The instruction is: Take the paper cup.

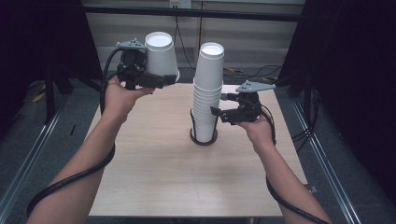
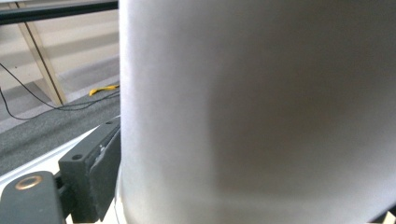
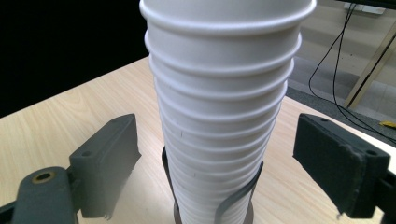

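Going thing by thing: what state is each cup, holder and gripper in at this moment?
Single paper cup: upside down, lifted off the table, clamped in the left gripper.
Cup stack: upside down, nested, upright in its holder.
Black holder: standing on the wooden table.
Right gripper: fingers open, either side of the stack, not pressing it.

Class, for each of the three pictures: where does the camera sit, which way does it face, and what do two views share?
High view: above the table, looking forward and down; both forearms show.
Left gripper view: on the left hand-held gripper, facing its held cup; one jaw shows.
Right gripper view: on the right hand-held gripper, facing the cup stack; both jaws stand apart.
Shared: high and right views show the stack.
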### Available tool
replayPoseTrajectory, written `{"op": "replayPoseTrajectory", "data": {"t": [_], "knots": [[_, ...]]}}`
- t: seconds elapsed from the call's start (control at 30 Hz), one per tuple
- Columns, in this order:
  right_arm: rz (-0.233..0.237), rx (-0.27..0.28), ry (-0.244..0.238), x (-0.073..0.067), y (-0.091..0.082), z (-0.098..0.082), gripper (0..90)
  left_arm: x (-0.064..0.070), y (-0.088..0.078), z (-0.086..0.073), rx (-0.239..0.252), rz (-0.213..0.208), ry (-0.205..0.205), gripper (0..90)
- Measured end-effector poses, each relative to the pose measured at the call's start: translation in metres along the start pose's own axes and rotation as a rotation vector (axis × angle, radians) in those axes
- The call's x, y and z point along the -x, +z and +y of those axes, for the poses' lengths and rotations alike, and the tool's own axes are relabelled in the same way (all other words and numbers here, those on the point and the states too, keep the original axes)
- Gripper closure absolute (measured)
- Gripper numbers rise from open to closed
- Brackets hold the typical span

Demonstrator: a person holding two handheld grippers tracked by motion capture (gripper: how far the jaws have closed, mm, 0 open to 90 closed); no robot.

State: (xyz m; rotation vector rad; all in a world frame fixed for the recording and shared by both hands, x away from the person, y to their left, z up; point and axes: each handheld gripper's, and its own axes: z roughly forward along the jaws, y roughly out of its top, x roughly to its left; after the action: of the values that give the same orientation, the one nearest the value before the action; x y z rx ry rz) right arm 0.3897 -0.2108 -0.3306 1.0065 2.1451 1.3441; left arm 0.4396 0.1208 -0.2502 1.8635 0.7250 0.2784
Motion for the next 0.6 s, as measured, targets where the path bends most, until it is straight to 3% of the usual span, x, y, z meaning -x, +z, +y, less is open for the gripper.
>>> {"op": "replayPoseTrajectory", "data": {"t": [0.4,0.6], "knots": [[0.028,-0.040,-0.043,-0.005,-0.002,-0.012,13.6,-0.002,0.001,-0.022,-0.088,-0.020,0.039,10.4],[0.033,-0.042,-0.049,-0.006,-0.002,-0.014,13.6,-0.003,0.003,-0.027,-0.101,-0.027,0.037,10.4]]}}
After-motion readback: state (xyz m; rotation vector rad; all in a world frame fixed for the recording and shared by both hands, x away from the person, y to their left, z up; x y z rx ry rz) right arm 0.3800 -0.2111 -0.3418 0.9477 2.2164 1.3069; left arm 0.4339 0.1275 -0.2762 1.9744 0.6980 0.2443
